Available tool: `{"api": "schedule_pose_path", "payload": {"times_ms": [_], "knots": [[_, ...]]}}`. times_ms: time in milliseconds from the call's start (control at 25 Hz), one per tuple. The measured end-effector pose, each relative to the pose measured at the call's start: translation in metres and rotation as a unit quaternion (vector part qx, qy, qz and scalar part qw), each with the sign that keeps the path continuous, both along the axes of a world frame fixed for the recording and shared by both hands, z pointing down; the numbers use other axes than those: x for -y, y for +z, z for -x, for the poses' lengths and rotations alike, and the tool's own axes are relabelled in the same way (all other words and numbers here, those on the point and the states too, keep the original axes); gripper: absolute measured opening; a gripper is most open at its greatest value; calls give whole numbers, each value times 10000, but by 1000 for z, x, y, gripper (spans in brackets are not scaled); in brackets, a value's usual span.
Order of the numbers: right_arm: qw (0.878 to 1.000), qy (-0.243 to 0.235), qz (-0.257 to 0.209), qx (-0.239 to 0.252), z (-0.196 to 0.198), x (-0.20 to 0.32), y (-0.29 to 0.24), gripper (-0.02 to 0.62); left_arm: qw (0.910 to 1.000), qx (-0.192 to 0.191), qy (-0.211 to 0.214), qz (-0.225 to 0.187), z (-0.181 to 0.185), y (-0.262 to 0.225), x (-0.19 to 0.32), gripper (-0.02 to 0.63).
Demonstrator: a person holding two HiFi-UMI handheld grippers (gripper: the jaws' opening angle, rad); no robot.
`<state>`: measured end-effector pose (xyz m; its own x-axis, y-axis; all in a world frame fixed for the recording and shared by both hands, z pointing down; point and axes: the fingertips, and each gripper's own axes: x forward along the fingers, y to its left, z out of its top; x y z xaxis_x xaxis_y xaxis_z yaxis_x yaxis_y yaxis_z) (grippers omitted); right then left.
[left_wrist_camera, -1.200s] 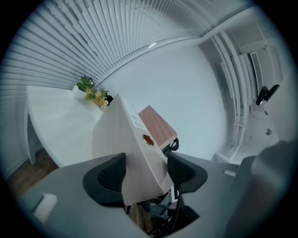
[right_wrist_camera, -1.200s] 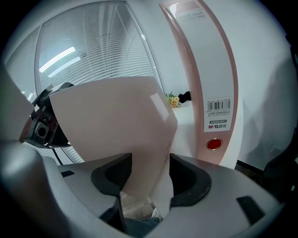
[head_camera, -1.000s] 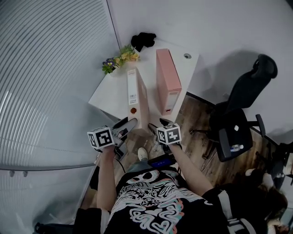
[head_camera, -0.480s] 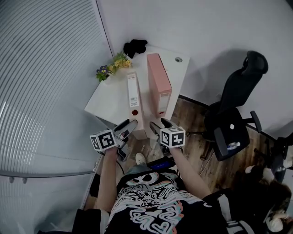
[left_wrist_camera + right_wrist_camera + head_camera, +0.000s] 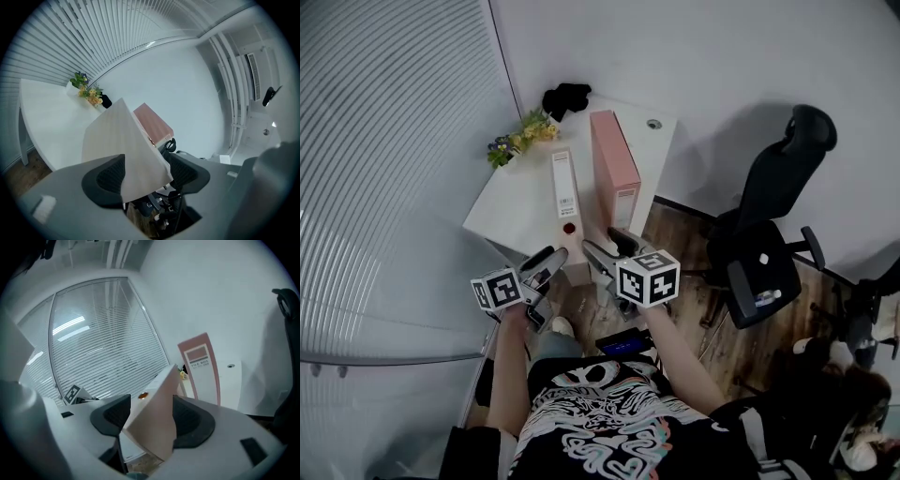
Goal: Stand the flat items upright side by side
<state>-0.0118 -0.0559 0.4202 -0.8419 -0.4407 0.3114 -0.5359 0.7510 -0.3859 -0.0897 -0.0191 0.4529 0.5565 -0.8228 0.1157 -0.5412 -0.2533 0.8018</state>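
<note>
- Head view: my left claw [image 5: 546, 263] and right claw [image 5: 607, 246] both clamp the near end of a pale folder [image 5: 564, 192]. Its spine faces up, and it reaches over the white table [image 5: 511, 206], just beside a pink box [image 5: 614, 169] standing on its right. Flowers [image 5: 516, 141] sit at the far corner.
- Left gripper view: my pads press a corner of the folder [image 5: 123, 140] from both sides, with the box [image 5: 152, 123] behind it.
- Right gripper view: my jaws pinch the folder's other corner [image 5: 157, 423], with the box [image 5: 201, 366] upright beyond.
</note>
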Motion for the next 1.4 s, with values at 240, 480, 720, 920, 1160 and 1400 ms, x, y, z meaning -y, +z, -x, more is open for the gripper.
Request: {"api": "schedule_pose_path", "payload": {"times_ms": [240, 480, 720, 920, 1160, 1400], "knots": [[9974, -130, -436, -558, 31, 13, -29, 281, 9996, -261, -51, -97, 30, 7, 18, 285], [9903, 31, -570, -1268, 78, 55, -29, 293, 9990, -336, 282, -109, 59, 15, 59, 285], [9780, 197, -436, -2031, 115, 98, -13, 320, 9959, -500, 745, -101, 81, 21, 98, 285], [9649, 465, -171, -2578, 132, 139, 7, 352, 9909, -535, 1232, -75, 84, 32, 124, 284], [9525, 628, 686, -2899, 139, 156, 40, 359, 9812, -731, 1782, 113, 75, 53, 139, 284], [9440, 572, 1173, -3031, 145, 153, 57, 357, 9700, -1032, 2196, 162, 72, 60, 143, 284]]}}
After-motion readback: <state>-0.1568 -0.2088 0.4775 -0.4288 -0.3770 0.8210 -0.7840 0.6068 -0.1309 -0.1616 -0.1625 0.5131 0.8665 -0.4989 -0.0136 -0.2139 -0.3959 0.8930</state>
